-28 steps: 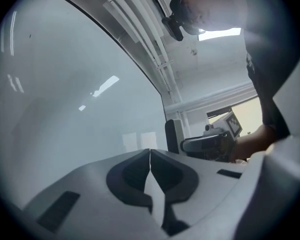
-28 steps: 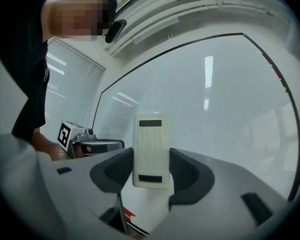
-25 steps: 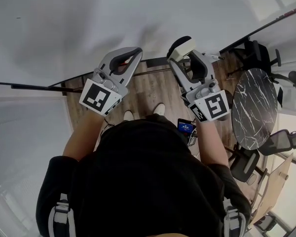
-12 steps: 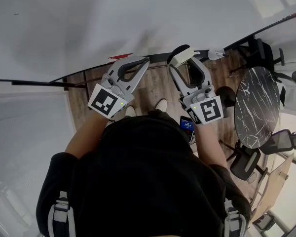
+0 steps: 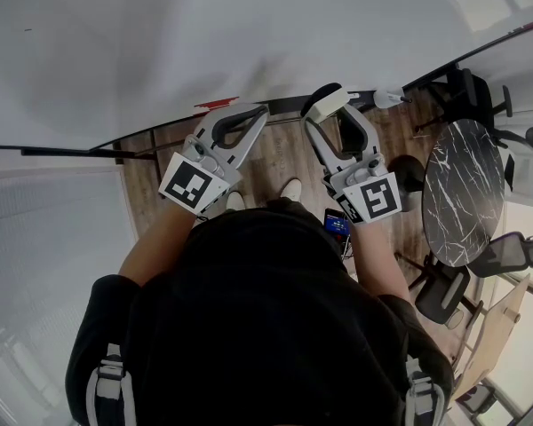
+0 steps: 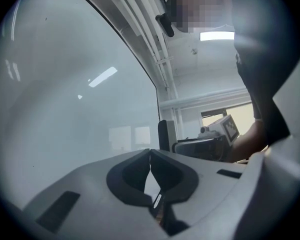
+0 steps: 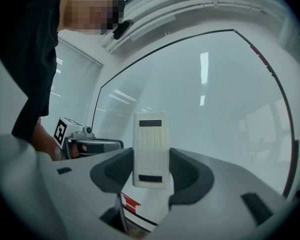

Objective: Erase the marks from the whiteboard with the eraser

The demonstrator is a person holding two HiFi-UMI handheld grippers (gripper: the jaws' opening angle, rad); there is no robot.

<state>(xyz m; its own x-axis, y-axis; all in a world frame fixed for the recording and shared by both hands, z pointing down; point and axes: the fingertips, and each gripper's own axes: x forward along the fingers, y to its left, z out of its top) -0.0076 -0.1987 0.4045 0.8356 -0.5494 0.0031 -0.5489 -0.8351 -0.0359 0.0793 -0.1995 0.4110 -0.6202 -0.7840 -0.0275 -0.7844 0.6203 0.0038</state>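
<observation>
The whiteboard (image 5: pixel 160 43) fills the upper part of the head view, and a short red mark (image 5: pixel 218 103) sits just above its lower frame. My right gripper (image 5: pixel 327 106) is shut on a white eraser (image 5: pixel 330 101), which is up against the board to the right of that mark. In the right gripper view the eraser (image 7: pixel 151 151) stands upright between the jaws, with the red mark (image 7: pixel 130 202) below it on the whiteboard (image 7: pixel 215 109). My left gripper (image 5: pixel 259 111) is shut and holds nothing. Its closed tips (image 6: pixel 150 152) point at the whiteboard (image 6: pixel 65 94).
The board's black frame (image 5: pixel 62 152) runs along its lower edge over a wood floor (image 5: pixel 275 162). A round marble table (image 5: pixel 460 193) and office chairs (image 5: pixel 471 96) stand to the right. A small lit device (image 5: pixel 336 227) hangs at the person's waist.
Since a second ago both grippers have shifted down toward the board's lower frame, and the red mark has come into view. Over the last half second almost nothing moved.
</observation>
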